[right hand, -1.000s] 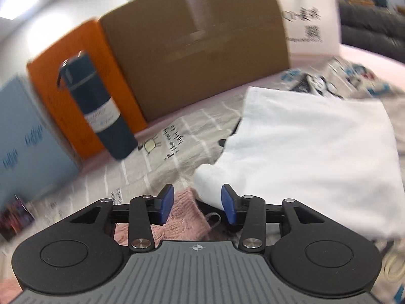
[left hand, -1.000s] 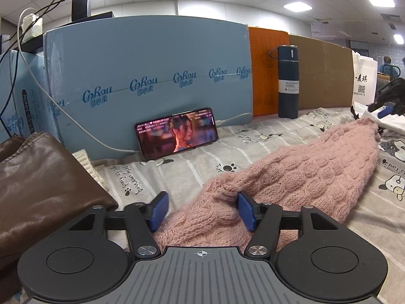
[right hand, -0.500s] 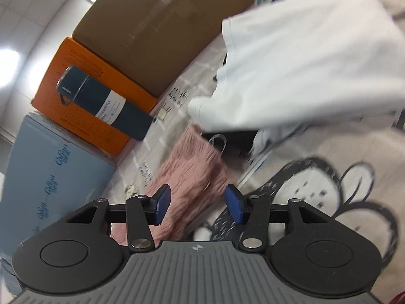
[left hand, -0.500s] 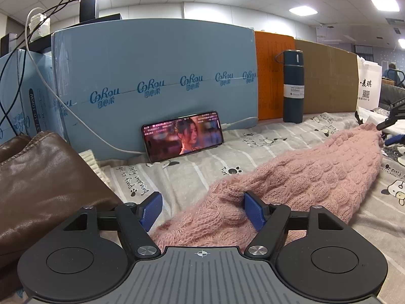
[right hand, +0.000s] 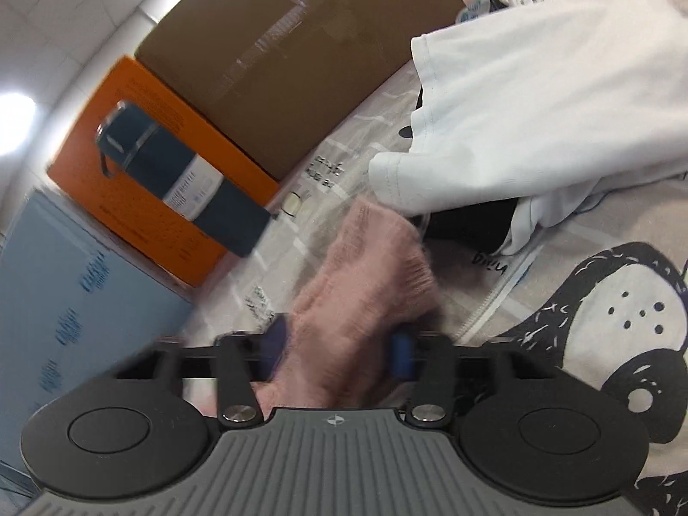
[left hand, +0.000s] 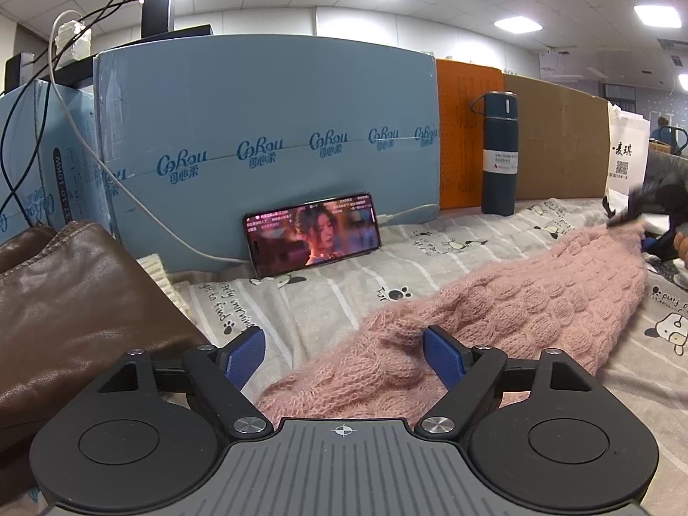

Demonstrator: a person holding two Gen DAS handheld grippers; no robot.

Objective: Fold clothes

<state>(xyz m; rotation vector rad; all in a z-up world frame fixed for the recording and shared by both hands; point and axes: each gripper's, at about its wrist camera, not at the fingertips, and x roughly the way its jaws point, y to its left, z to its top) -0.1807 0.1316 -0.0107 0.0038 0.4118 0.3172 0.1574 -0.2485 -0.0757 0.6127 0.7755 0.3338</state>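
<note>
Pink knitted sweater (left hand: 507,301) lies stretched across the printed bedsheet (left hand: 327,292) in the left wrist view; the left gripper (left hand: 344,350) stands wide, its near end between the fingers; a phone (left hand: 311,238) leans on a blue box (left hand: 266,146); from the right wrist, the right gripper (right hand: 339,348) stands wide around the sweater's far end, beside a white shirt (right hand: 537,86).

- One pink sweater (left hand: 507,301) was seen.
- One white garment (right hand: 537,99) was counted.
- One phone (left hand: 312,234) was noted.
- One flask (left hand: 499,152) was counted.
- One brown leather garment (left hand: 64,301) was seen.
</note>
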